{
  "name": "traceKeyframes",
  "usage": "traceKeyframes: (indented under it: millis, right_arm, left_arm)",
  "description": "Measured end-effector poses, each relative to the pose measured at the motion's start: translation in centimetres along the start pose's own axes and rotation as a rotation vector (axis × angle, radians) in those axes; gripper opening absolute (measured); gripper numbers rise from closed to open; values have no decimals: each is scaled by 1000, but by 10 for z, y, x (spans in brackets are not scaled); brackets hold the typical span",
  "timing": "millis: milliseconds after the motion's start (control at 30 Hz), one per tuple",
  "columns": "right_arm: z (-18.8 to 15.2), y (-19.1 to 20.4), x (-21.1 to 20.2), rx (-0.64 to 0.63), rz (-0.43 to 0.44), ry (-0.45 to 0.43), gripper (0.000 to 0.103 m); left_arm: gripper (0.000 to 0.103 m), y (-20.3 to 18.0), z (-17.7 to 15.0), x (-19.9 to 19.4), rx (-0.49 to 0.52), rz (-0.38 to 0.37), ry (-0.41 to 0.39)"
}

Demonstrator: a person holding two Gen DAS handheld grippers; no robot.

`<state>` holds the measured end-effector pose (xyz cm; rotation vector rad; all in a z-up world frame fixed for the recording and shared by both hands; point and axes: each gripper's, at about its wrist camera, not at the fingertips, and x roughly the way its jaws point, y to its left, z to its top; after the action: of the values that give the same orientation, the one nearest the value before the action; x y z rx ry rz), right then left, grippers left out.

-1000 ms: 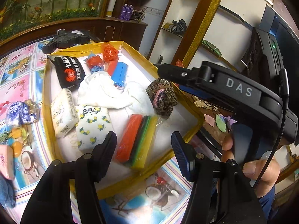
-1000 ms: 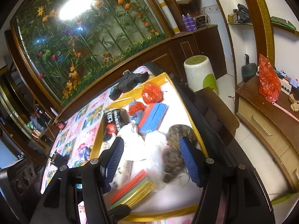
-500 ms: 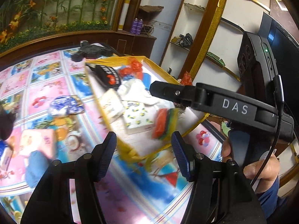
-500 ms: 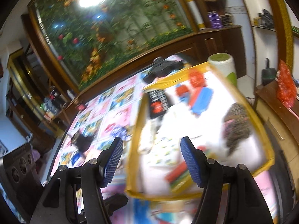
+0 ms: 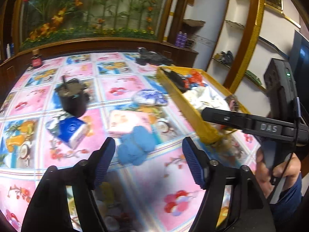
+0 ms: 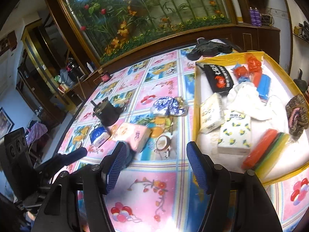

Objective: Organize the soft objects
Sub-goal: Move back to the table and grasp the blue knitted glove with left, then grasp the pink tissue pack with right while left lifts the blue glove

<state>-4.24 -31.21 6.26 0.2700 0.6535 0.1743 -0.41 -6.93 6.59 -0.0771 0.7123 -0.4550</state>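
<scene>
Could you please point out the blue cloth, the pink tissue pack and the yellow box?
blue cloth (image 5: 135, 147), left wrist view, middle of bundle.
pink tissue pack (image 6: 131, 133), right wrist view, top face.
yellow box (image 6: 195, 116), right wrist view, left wall.

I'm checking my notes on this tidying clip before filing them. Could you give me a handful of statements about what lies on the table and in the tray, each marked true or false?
1. The pink tissue pack lies on the tablecloth, outside the yellow-rimmed tray. True.
2. The lemon-print tissue pack lies outside the tray. False: it is inside it.
3. The left gripper is closed on the blue cloth. False: its jaws are opening and nothing is between them.
4. The right gripper holds nothing. True.
5. The stack of coloured cloths sits inside the tray. True.
</scene>
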Motion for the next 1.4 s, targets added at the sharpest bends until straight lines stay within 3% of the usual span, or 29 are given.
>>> traceKeyframes:
  millis: [67, 233, 300, 367, 400, 500, 567, 767, 1033, 1133, 1267, 1400]
  right_arm:
    - [0, 4, 7, 1, 3, 8, 65]
    - [-3, 8, 15, 6, 8, 22, 65]
    - [-5, 8, 15, 11, 6, 21, 65]
    - [-5, 8, 15, 12, 9, 23, 65]
    - [-5, 8, 15, 13, 11, 24, 66]
    - [0, 12, 22, 11, 30, 31, 68]
    - [9, 18, 31, 5, 52, 40, 69]
    - [41, 47, 83, -38, 97, 107, 70]
    - [60, 61, 163, -101, 56, 175, 69]
    - [53, 64, 173, -140, 46, 205, 70]
    - [37, 80, 168, -232, 107, 274, 70]
    - [30, 97, 167, -318, 7, 243, 77]
  left_arm:
    - [74, 9, -1, 8, -7, 35, 24]
    - [73, 11, -7, 38, 22, 42, 118]
    - [72, 10, -8, 50, 32, 91, 129]
    - [50, 13, -11, 61, 26, 106, 142]
    - [34, 16, -12, 65, 17, 95, 150]
    - [31, 24, -13, 66, -6, 102, 159]
    - [19, 29, -13, 59, -21, 106, 138]
    - [19, 53, -13, 40, -108, 101, 80]
    - [19, 81, -12, 23, -195, 174, 16]
    - [19, 92, -11, 16, -235, 204, -20]
    - [19, 99, -10, 15, -258, 201, -20]
    - [19, 96, -8, 17, -239, 208, -24]
